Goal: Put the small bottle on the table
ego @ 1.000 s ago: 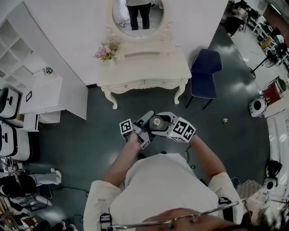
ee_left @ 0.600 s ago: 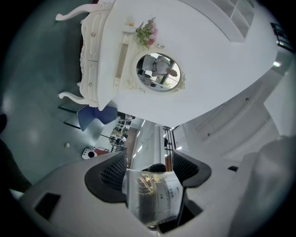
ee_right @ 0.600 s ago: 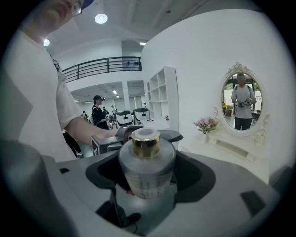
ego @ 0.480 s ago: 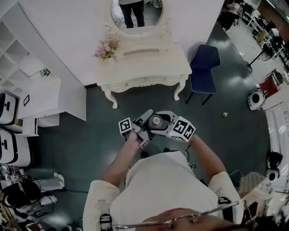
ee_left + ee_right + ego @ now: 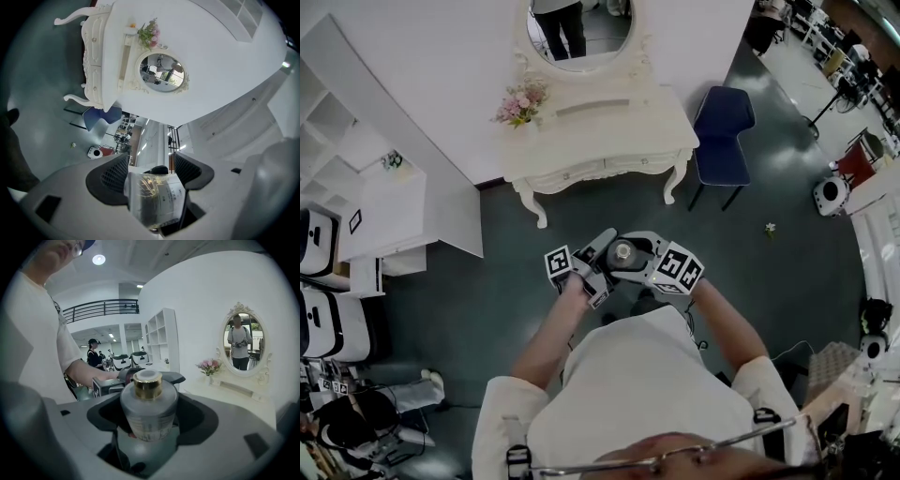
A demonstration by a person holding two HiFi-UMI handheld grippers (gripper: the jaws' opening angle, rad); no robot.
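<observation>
We hold the small bottle (image 5: 624,251) at frame centre, above the dark floor (image 5: 478,291) | left gripper (image 5: 151,169) clamped on its labelled body | right gripper (image 5: 149,414) gripping it too, gold cap showing | white table (image 5: 623,131) upper centre, well apart.

Head view looks down; gripper views, close, seemingly share the mirror (image 5: 161,72).
</observation>
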